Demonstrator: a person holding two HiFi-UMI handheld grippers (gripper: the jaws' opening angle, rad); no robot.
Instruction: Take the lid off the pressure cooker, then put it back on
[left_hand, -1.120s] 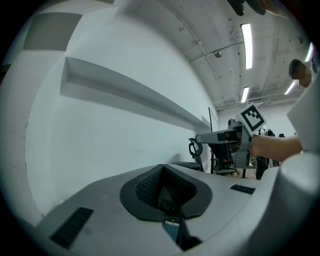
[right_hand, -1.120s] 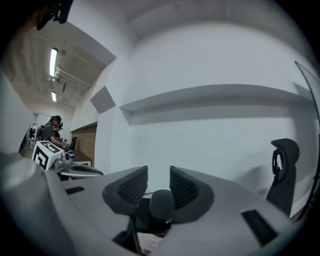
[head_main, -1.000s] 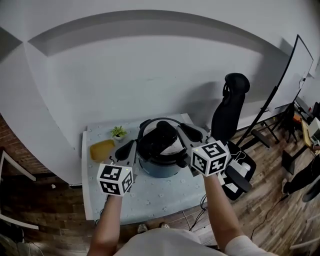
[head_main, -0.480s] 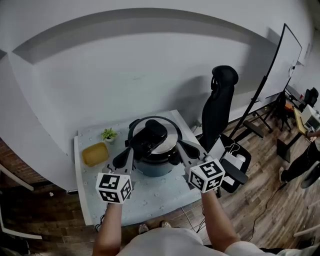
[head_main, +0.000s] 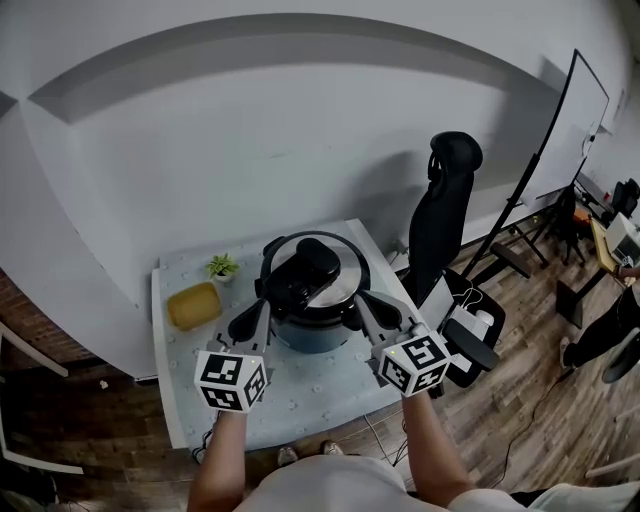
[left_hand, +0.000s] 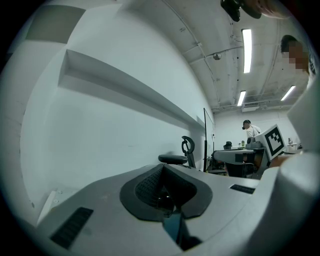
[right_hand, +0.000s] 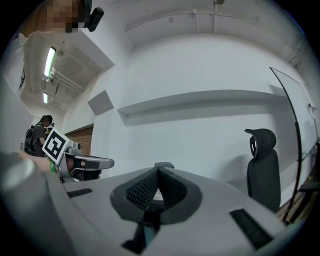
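Since a second ago, when your right gripper (head_main: 372, 303) lay up against the rim of the lid (head_main: 340, 286) and your left gripper (head_main: 247, 321) was just beside the pressure cooker (head_main: 312, 332), you've drawn both back toward yourself. They now flank the front of the pot, close to it but apart from it. Each gripper's own view shows its pads (left_hand: 148, 187) pressed together at the tips with nothing between them, so you're holding nothing. The lid sits square on the cooker, in the middle of the table (head_main: 300, 392), as it did in both earlier looks. I'd read this as a release: either the lid is back on, or you haven't lifted it yet
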